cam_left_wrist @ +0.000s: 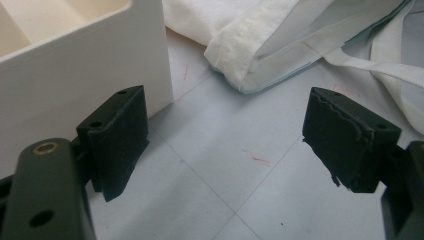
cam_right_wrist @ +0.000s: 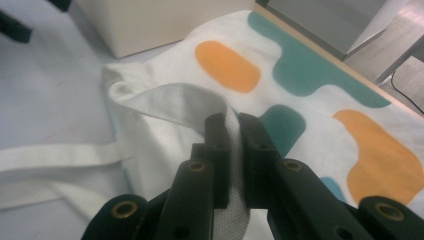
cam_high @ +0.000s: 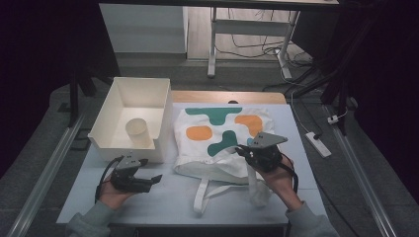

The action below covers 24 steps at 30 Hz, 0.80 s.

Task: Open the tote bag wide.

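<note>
The right gripper pinches the tote bag rim, apparently opening it; the left gripper waits wide open, empty, probably next taking the opposite rim near the desk's front edge.

My left gripper hovers near the bin's front corner, jaws spread wide, empty. My right gripper is clamped on the tote bag's rim, lifting it.

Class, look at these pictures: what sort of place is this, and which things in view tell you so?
Probably a lab or workshop set up for recording. A work table holds a staged tote bag and white bin; a power strip and loose cables lie on the floor, beside a desk frame behind.
</note>
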Tool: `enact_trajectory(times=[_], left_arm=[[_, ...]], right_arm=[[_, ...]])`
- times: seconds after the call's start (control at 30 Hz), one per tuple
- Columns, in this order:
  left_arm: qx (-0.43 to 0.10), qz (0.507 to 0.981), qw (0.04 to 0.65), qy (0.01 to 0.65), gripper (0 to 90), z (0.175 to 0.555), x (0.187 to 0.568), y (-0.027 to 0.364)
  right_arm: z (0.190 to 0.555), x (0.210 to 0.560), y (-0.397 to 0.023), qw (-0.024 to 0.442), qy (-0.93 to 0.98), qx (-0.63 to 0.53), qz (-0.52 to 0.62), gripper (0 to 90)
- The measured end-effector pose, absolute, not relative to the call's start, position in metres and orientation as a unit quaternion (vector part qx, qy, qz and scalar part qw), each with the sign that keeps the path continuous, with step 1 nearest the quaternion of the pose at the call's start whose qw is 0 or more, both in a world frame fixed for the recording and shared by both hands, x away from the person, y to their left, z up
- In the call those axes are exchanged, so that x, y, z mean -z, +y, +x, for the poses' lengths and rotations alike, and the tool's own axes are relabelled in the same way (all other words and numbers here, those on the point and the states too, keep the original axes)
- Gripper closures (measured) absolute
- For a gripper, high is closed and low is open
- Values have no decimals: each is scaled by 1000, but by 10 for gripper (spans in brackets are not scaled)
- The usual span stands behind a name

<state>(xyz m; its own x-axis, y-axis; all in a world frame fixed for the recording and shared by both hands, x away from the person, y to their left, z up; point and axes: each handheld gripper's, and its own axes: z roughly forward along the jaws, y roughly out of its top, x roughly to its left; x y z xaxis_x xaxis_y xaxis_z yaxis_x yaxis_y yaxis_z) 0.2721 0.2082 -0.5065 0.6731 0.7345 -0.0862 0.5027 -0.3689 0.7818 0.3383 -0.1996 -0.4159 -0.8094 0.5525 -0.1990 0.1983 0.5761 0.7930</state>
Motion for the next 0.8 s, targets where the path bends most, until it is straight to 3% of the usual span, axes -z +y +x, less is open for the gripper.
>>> enact_trajectory(times=[0.5,0.8], left_arm=[[-140,818,412,376,191,272,507,207],[-142,819,411,374,192,271,507,207]], right_arm=[[392,433,-201,228,850,-400,256,834],[420,464,-211,212,858,-365,294,834]])
